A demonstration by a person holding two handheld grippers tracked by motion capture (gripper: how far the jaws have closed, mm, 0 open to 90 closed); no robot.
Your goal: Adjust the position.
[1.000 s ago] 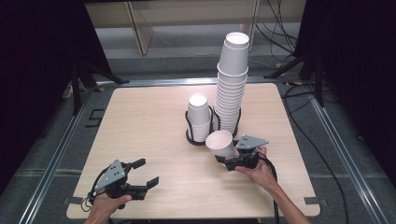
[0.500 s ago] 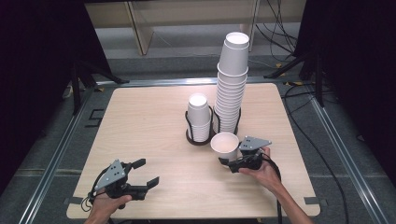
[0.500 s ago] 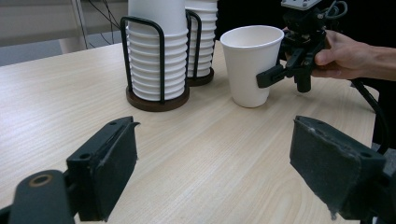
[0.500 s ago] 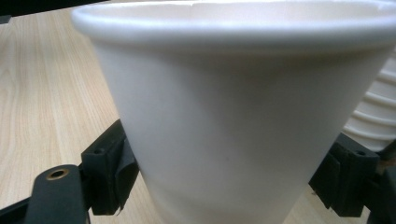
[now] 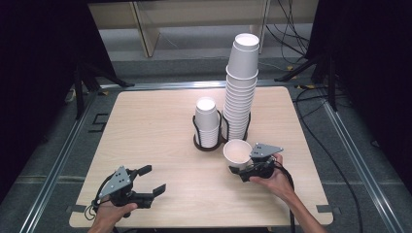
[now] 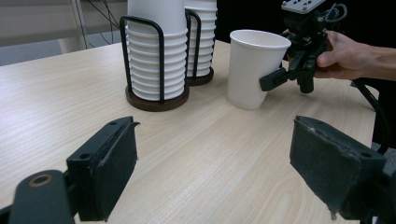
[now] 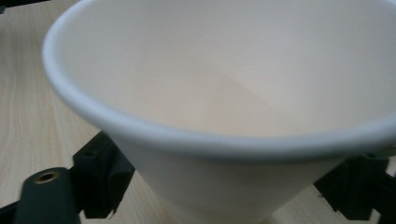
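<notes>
A single white paper cup (image 5: pixel 237 153) is gripped upright on the table by the right gripper (image 5: pixel 248 171).

The cup is seen standing mouth-up on the light wooden table (image 5: pixel 155 126), just in front of the two black wire holders; its base appears to rest on the wood, though contact is hard to confirm from the left gripper view. The right gripper's jaws are closed on the cup's lower wall, one on each side, as shown in the right gripper view. The short stack of cups (image 5: pixel 206 121) is held in the left holder, and the tall stack of cups (image 5: pixel 240 87) rises from the right one. The left gripper (image 5: pixel 146 179) is held low over the near left part of the table, well apart from the cup, its jaws spread wide with nothing between them.
</notes>
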